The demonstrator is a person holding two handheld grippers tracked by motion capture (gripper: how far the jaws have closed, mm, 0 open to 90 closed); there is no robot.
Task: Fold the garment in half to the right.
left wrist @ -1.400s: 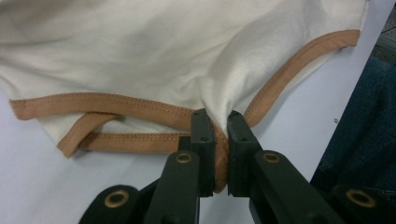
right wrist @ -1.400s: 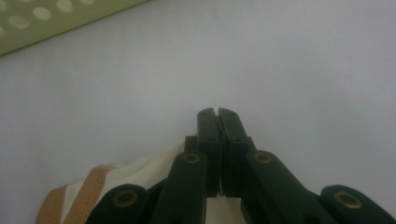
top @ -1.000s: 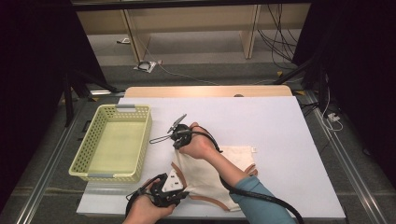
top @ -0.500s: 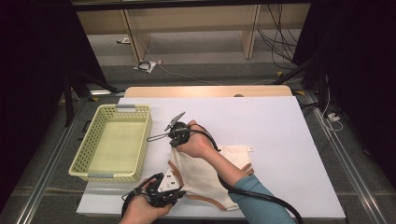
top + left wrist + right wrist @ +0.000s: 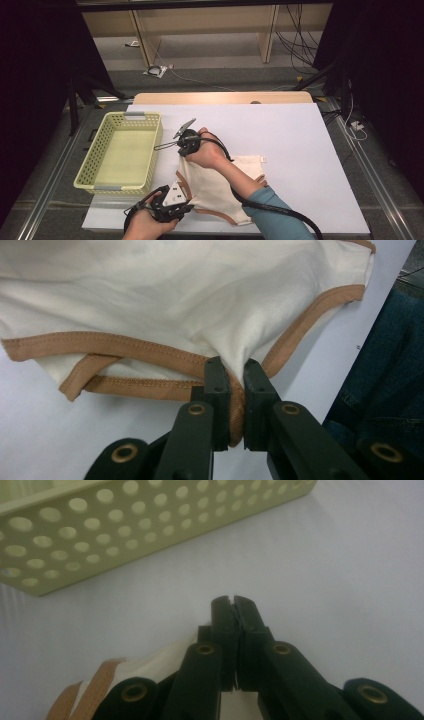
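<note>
White tabletop (image 5: 300, 145), dark room all round, and the action sits right at the near edge. Closest to us, the left gripper (image 5: 175, 206) is clamped on the cream garment (image 5: 215, 185): in the left gripper view its 2 black jaws pinch the tan trim (image 5: 150, 347) where the edging bunches into a fold, cloth rising straight out of the bite. That low grip at the table's near-left corner looks like an anchor, holding 1 end of the fabric taut so it cannot slide.

Further in, the right hand (image 5: 207, 152) reaches across over the garment with the right gripper (image 5: 161, 147), its tips pointing toward the yellow basket (image 5: 150, 150). In the right gripper view the jaws stand pressed together, and a cream edge with tan binding (image 5: 97, 680) tucks in beneath their base (whether the pads truly bite that cloth I cannot tell from here; the tips themselves meet on nothing). My read: the 2 grippers are spreading or lifting the garment's left side, and the basket just beside it looks like the destination.

The garment itself lies flat on the table to the right of the basket, under the blue-sleeved forearm (image 5: 270, 205), its far-right corner with a small white tag (image 5: 263, 160) undisturbed. Beyond, a pale wooden strip (image 5: 220, 98) edges the table, then grey floor and trailing cables (image 5: 295, 45).
</note>
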